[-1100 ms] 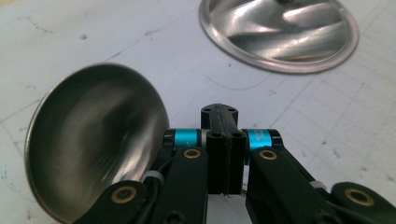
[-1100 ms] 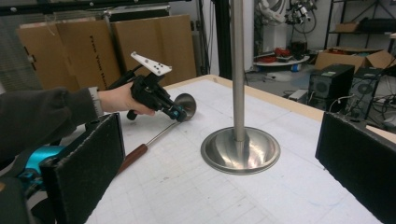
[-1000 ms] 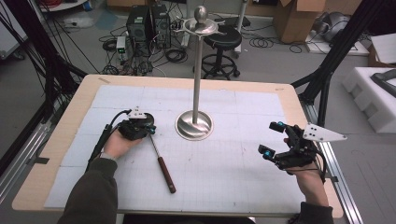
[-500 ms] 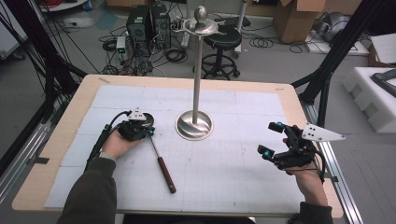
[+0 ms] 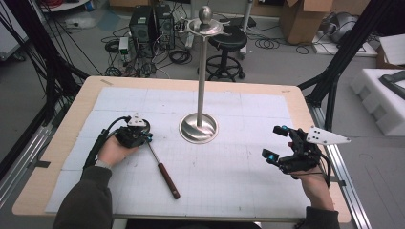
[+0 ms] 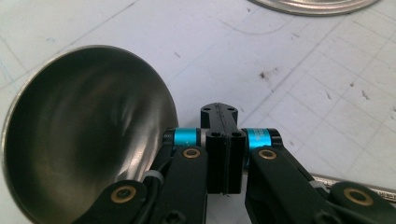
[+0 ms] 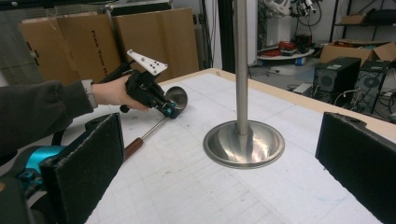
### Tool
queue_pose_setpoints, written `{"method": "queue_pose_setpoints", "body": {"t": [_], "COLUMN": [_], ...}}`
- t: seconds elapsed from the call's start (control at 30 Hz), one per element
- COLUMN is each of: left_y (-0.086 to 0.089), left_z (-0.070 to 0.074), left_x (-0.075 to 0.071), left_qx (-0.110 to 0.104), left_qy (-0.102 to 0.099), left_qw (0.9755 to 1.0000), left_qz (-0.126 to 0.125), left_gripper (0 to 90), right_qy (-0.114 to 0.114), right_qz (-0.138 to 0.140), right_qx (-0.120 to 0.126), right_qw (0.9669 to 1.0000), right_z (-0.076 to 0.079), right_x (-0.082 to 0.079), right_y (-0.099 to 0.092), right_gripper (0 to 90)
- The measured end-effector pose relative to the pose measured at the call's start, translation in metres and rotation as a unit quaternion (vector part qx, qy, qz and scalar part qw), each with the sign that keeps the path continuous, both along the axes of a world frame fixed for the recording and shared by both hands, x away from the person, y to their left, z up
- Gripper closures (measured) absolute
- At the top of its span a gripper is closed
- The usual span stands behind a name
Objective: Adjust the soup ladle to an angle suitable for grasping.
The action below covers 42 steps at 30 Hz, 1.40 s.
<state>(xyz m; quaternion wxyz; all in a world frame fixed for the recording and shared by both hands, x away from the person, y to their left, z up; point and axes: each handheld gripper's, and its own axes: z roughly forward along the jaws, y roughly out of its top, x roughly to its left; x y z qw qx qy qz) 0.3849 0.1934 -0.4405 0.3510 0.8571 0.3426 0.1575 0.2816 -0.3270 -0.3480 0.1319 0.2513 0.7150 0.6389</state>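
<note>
A steel ladle (image 5: pixel 165 174) with a red-brown grip lies on the white mat, its bowl (image 6: pixel 84 130) at the far end. My left gripper (image 5: pixel 143 137) rests over the ladle's thin stem right beside the bowl. Its jaws are pressed together, and I see nothing between them (image 6: pixel 224 140). The stem (image 6: pixel 355 183) runs under the gripper's linkage. My right gripper (image 5: pixel 274 142) hovers open and empty at the table's right side, its black pads (image 7: pixel 88 172) wide apart. It faces the left gripper (image 7: pixel 169 111) and the bowl (image 7: pixel 177 95).
A tall steel stand (image 5: pixel 198 128) with a round base and a hook crown rises from the mat's middle, between the two grippers. The table's wooden rim (image 5: pixel 305 109) borders the mat. Boxes, cables, computers and a stool stand on the floor beyond.
</note>
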Motion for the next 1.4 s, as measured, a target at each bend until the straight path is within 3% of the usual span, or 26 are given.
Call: {"method": "queue_pose_setpoints", "body": {"t": [0.13, 0.2, 0.37, 0.43, 0.5, 0.6, 0.73, 0.77, 0.9, 1.17, 1.23, 1.3, 1.4], "left_y": [0.007, 0.017, 0.031, 0.035, 0.035, 0.035, 0.045, 0.051, 0.058, 0.064, 0.063, 0.063, 0.065], "left_z": [0.000, -0.002, -0.004, -0.004, -0.001, 0.000, -0.003, -0.003, -0.005, -0.005, -0.004, -0.003, -0.004], "left_x": [-0.010, -0.018, -0.031, -0.035, -0.041, -0.048, -0.058, -0.062, -0.071, -0.091, -0.100, -0.105, -0.109], "left_qx": [0.002, -0.013, -0.023, -0.020, 0.001, 0.014, -0.009, -0.025, -0.031, -0.028, -0.006, 0.001, -0.007], "left_qy": [-0.005, -0.006, -0.011, -0.008, -0.009, -0.015, -0.010, -0.001, -0.004, -0.008, -0.017, -0.018, -0.016], "left_qw": [1.0000, 0.9999, 0.9996, 0.9996, 0.9997, 0.9994, 0.9992, 0.9988, 0.9984, 0.9980, 0.9986, 0.9985, 0.9984], "left_qz": [0.004, 0.006, 0.015, 0.017, 0.023, 0.029, 0.039, 0.043, 0.046, 0.055, 0.050, 0.051, 0.053], "left_gripper": [90.0, 90.0, 90.0, 90.0, 90.0, 90.0, 90.0, 90.0, 90.0, 90.0, 90.0, 90.0, 90.0], "right_qy": [0.003, 0.003, 0.006, 0.008, 0.008, 0.008, 0.012, 0.010, 0.015, 0.016, 0.017, 0.018, 0.018], "right_qz": [0.001, 0.003, 0.003, 0.003, 0.003, 0.001, 0.002, 0.002, 0.004, 0.002, 0.002, 0.002, 0.002], "right_qx": [-0.002, -0.005, -0.010, -0.011, -0.012, -0.014, -0.016, -0.018, -0.020, -0.021, -0.023, -0.022, -0.023], "right_qw": [1.0000, 1.0000, 0.9999, 0.9999, 0.9999, 0.9999, 0.9998, 0.9998, 0.9997, 0.9996, 0.9996, 0.9996, 0.9996], "right_z": [-0.001, -0.002, -0.004, -0.004, -0.004, -0.005, -0.006, -0.006, -0.007, -0.009, -0.010, -0.010, -0.010], "right_x": [0.000, 0.001, 0.002, 0.002, 0.002, 0.003, 0.003, 0.003, 0.004, 0.005, 0.005, 0.005, 0.005], "right_y": [0.000, 0.001, 0.004, 0.005, 0.005, 0.005, 0.006, 0.006, 0.008, 0.008, 0.008, 0.009, 0.008], "right_gripper": [0.3, 0.3, 0.3, 0.3, 0.3, 0.3, 0.3, 0.3, 0.3, 0.3, 0.3, 0.3, 0.3]}}
